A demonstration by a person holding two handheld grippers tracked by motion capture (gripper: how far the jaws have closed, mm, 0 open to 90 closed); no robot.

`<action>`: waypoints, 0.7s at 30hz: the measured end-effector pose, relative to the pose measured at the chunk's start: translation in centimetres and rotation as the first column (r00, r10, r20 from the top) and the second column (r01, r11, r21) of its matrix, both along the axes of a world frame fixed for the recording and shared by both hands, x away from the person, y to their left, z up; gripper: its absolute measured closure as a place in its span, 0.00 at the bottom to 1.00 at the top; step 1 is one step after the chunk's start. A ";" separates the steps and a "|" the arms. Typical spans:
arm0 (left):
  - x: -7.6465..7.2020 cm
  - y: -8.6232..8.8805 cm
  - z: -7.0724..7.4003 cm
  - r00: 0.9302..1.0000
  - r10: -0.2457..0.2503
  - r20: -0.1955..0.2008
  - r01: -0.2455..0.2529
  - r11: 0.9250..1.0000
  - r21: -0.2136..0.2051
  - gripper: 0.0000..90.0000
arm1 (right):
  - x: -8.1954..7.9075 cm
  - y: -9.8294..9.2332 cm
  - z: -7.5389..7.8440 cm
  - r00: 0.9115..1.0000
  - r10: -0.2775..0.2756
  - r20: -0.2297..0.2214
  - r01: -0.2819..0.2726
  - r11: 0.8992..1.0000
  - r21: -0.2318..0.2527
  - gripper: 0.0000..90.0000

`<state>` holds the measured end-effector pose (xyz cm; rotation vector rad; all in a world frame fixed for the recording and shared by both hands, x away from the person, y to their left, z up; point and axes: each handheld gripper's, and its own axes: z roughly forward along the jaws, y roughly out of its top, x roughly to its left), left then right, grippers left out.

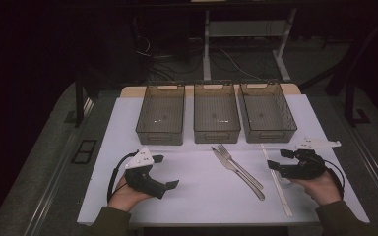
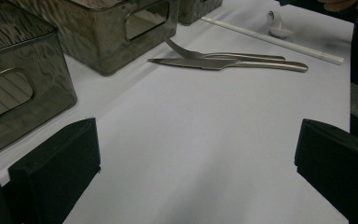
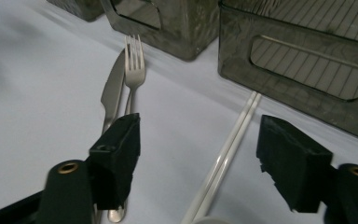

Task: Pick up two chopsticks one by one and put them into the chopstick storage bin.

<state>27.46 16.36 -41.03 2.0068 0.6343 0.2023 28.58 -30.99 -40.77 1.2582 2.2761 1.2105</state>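
A steel fork (image 1: 238, 166) and knife (image 1: 236, 172) lie side by side mid-table. A pair of white chopsticks (image 1: 277, 182) lies to their right, with a small white spoon (image 2: 277, 28) beside it. My left gripper (image 1: 166, 171) rests at the front left, open, its jaws wide over bare table (image 2: 196, 172). My right gripper (image 1: 278, 160) is at the right, open. In the right gripper view the chopsticks (image 3: 228, 144) run between its jaws (image 3: 200, 158) without touching the pads, and the fork (image 3: 134, 65) and knife (image 3: 113, 93) lie to the left.
Three smoky see-through bins (image 1: 160, 120) (image 1: 216, 119) (image 1: 267, 118) stand in a row at the back of the white table (image 1: 197, 196). Each bin looks empty. Beyond the table, dark floor, cables and table legs (image 1: 206, 44).
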 end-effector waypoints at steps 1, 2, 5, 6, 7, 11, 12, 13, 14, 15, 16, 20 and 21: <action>0.0 0.0 0.0 1.000 0.000 -0.002 0.000 1.000 0.001 0.00 | 0.3 -0.1 0.0 1.000 -0.007 -0.020 0.006 1.000 -0.008 0.40; 0.0 -0.1 0.0 1.000 -0.001 -0.001 0.001 1.000 0.001 0.00 | 0.6 -0.2 -0.1 1.000 -0.012 -0.023 0.012 1.000 -0.012 0.43; 0.1 -0.2 -0.1 1.000 -0.004 -0.002 0.004 1.000 0.002 0.00 | 1.5 -0.2 -0.2 0.999 -0.020 -0.049 0.019 1.000 -0.021 0.53; 0.2 -0.2 -0.1 1.000 -0.006 -0.002 0.006 1.000 0.005 0.00 | 1.9 -0.2 -0.3 0.998 -0.027 -0.060 0.026 0.999 -0.025 0.56; 0.2 -0.2 -0.1 1.000 -0.006 -0.002 0.006 1.000 0.005 0.00 | 2.2 -0.2 -0.3 0.997 -0.033 -0.068 0.031 0.999 -0.028 0.60; 0.3 -0.2 -0.2 1.000 -0.006 -0.008 0.006 1.000 0.000 0.00 | 4.0 -0.1 -0.8 0.995 -0.039 -0.097 0.035 0.998 -0.045 0.75; 0.3 -0.2 -0.2 1.000 -0.008 -0.005 0.008 1.000 0.000 0.00 | 4.3 0.0 -0.8 0.994 -0.046 -0.100 0.040 0.998 -0.058 0.78; 0.3 -0.2 -0.2 1.000 -0.005 -0.009 0.005 1.000 0.000 0.00 | 4.7 0.1 -0.9 0.993 -0.050 -0.102 0.042 0.996 -0.076 0.81; 0.2 -0.2 -0.2 1.000 -0.005 -0.009 0.005 1.000 0.001 0.00 | 5.3 0.2 -1.1 0.993 -0.051 -0.107 0.042 0.996 -0.084 0.84; 0.2 -0.2 -0.3 1.000 -0.004 -0.008 0.004 1.000 -0.001 0.00 | 5.5 0.3 -1.1 0.993 -0.055 -0.108 0.045 0.995 -0.091 0.88; 0.2 -0.2 -0.3 1.000 -0.004 -0.008 0.004 1.000 -0.001 0.00 | 6.0 0.4 -1.2 0.992 -0.059 -0.112 0.048 0.993 -0.104 0.90; 0.3 -0.2 -0.3 1.000 -0.005 -0.010 0.005 1.000 -0.001 0.00 | 7.2 0.5 -1.7 0.989 -0.076 -0.130 0.058 0.989 -0.134 0.98; 0.3 -0.1 -0.3 1.000 -0.006 -0.010 0.006 1.000 -0.002 0.00 | 7.5 0.5 -1.8 0.987 -0.083 -0.139 0.064 0.988 -0.141 0.99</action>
